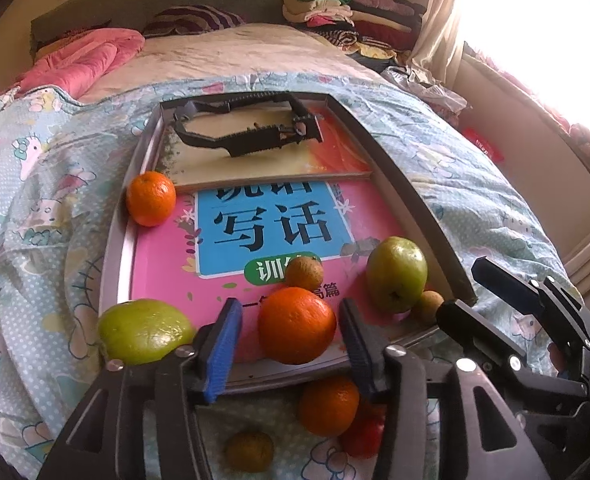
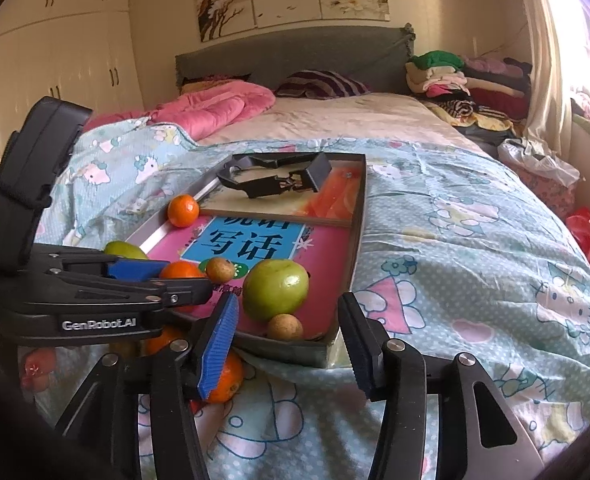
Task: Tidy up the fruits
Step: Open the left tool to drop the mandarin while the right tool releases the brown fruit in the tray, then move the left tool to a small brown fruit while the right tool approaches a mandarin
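Shallow metal tray (image 1: 113,256) lies on a bed quilt (image 1: 35,208), long axis running away from the cameras toward the headboard. Pink workbook (image 1: 167,276) lines its near half; a second book (image 1: 335,152) lies across the far half with a black plastic gripper part (image 1: 251,132) on top.

Left gripper (image 1: 291,336): jaws apart, blue pads either side of a large orange (image 1: 297,324) at the tray's near edge. A gap shows beside each pad; neither presses on the fruit. The orange rests on the workbook.

Other fruit in the tray:
- small orange (image 1: 151,198) against the left rim, midway along;
- green fruit (image 1: 397,274) near the right rim, egg-shaped, long axis roughly upright and tilted toward the right rim;
- brown longan (image 1: 303,274) just behind the large orange;
- second longan (image 1: 427,306) in the near right corner, touching the green fruit.

A pale green fruit (image 1: 145,330) sits at the near left corner, long axis crosswise; whether it lies inside the rim cannot be told.

On the quilt, below the tray's near edge: another orange (image 1: 329,406), a red fruit (image 1: 365,436) partly hidden, a dull yellow-brown fruit (image 1: 250,451).

Right gripper (image 2: 289,340): jaws apart, empty, hanging above the tray's near right corner and the quilt.
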### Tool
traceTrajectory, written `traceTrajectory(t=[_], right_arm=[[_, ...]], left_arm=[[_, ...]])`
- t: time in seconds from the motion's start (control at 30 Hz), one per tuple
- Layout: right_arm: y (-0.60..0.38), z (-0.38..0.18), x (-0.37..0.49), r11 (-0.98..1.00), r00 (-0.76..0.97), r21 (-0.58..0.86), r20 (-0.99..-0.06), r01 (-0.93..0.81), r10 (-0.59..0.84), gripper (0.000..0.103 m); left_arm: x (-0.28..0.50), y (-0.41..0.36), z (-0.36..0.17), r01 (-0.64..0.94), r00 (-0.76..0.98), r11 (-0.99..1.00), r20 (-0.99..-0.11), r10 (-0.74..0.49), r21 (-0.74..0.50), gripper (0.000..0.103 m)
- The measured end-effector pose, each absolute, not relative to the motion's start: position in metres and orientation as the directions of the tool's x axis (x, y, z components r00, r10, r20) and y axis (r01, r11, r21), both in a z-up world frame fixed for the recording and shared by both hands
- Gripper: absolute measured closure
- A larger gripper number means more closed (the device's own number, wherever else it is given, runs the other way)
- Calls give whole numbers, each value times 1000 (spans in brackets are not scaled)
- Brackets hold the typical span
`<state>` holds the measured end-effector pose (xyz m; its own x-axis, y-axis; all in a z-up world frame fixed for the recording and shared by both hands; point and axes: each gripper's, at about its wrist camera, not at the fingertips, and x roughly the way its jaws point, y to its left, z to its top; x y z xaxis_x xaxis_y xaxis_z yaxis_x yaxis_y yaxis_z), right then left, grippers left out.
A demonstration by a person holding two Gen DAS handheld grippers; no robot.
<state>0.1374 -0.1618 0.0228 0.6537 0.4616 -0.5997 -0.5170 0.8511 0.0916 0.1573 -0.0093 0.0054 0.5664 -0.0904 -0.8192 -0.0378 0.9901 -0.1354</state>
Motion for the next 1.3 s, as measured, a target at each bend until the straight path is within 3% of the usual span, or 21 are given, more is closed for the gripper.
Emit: traceTrajectory(t=[0.73,1.3], right_arm=[[-171,31,129,857,672,122,-569,-501,474,38],[-157,33,106,834,662,112,-556,-541,503,32]], left_arm=[[123,15,44,-115,645,985,-764,-27,-132,21],[98,23,34,-120,625,984,-780,-28,-132,20]])
